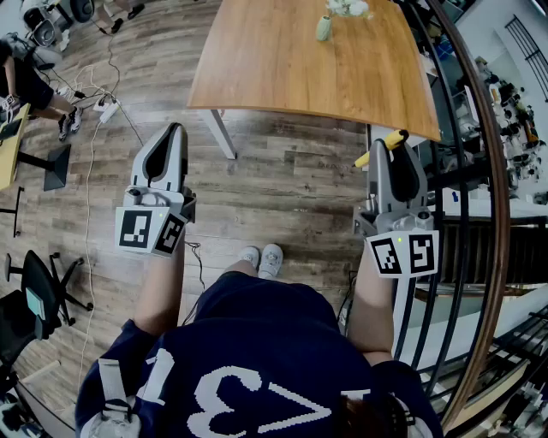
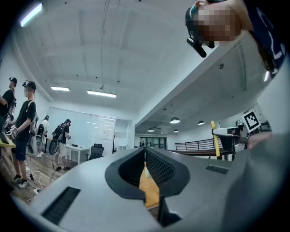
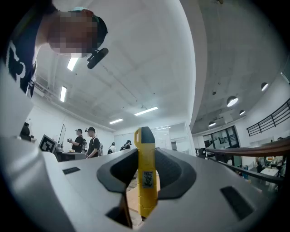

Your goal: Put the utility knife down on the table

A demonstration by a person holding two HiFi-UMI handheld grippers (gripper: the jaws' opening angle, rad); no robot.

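A yellow utility knife (image 1: 377, 150) (image 3: 146, 176) stands clamped between the jaws of my right gripper (image 1: 392, 145) (image 3: 146, 154), its end poking out past the fingertips. The gripper hangs in the air just short of the near right corner of the wooden table (image 1: 282, 60), pointing slightly upward. My left gripper (image 1: 177, 128) (image 2: 145, 152) is held level with it on the left, over the floor in front of the table. Its jaws meet at the tips with nothing between them.
A small pale green bottle (image 1: 323, 28) and a white object (image 1: 347, 7) stand at the table's far side. A curved dark railing (image 1: 479, 171) runs along the right. Cables and a power strip (image 1: 107, 107) lie on the wooden floor at left; an office chair (image 1: 34, 291) stands at lower left.
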